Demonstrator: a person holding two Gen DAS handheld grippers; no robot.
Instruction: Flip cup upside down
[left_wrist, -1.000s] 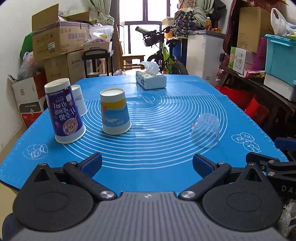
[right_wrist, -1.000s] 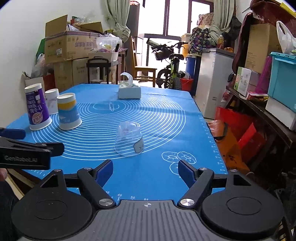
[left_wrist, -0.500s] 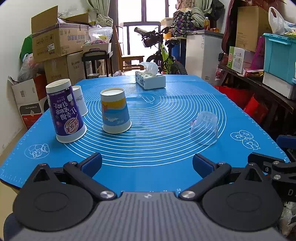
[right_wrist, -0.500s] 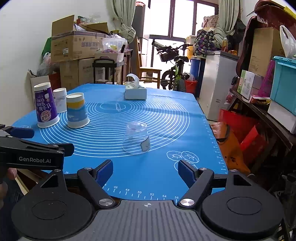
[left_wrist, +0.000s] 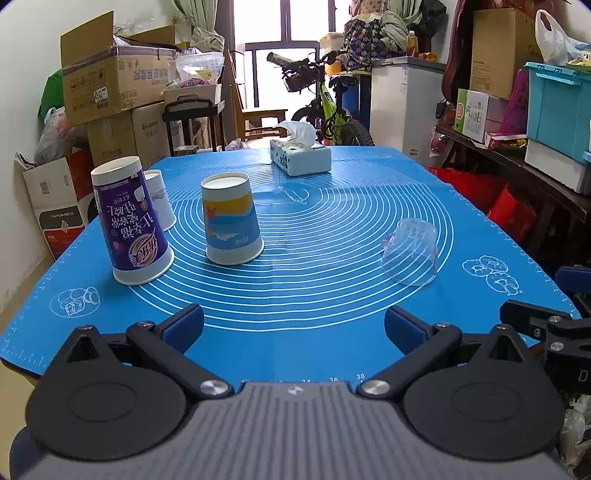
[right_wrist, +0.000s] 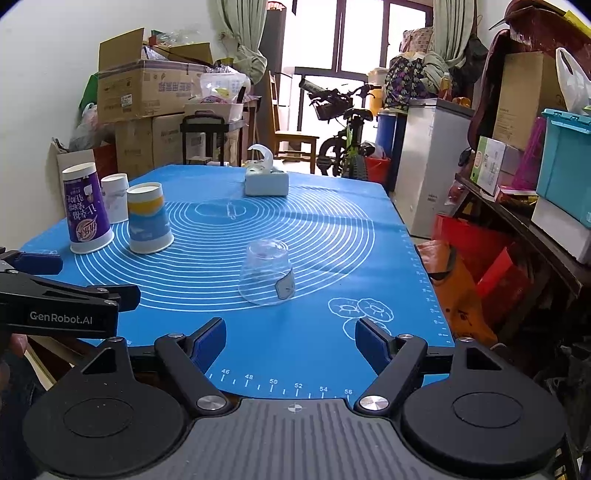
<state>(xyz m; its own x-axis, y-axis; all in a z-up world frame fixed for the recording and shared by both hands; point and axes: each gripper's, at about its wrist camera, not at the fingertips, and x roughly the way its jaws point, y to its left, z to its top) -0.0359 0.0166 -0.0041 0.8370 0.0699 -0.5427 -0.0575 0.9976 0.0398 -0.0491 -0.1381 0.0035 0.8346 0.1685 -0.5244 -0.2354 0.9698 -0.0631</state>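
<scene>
The blue mat (right_wrist: 332, 236) covers my bench. On it the clear cup (right_wrist: 266, 273) stands mouth-down, just ahead of my right tongs (right_wrist: 290, 341). I hold both those and the left tongs (left_wrist: 293, 326) spread wide, gripping nothing.

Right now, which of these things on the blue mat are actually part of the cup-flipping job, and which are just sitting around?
Part of the job:
- clear plastic cup, upside down
- purple paper cup, upside down
- blue-and-yellow paper cup, upside down
- small white paper cup, upside down
- left gripper and right gripper, both open and empty

Just lying about:
- white tissue box
- green bicycle
- brown cardboard boxes
</scene>
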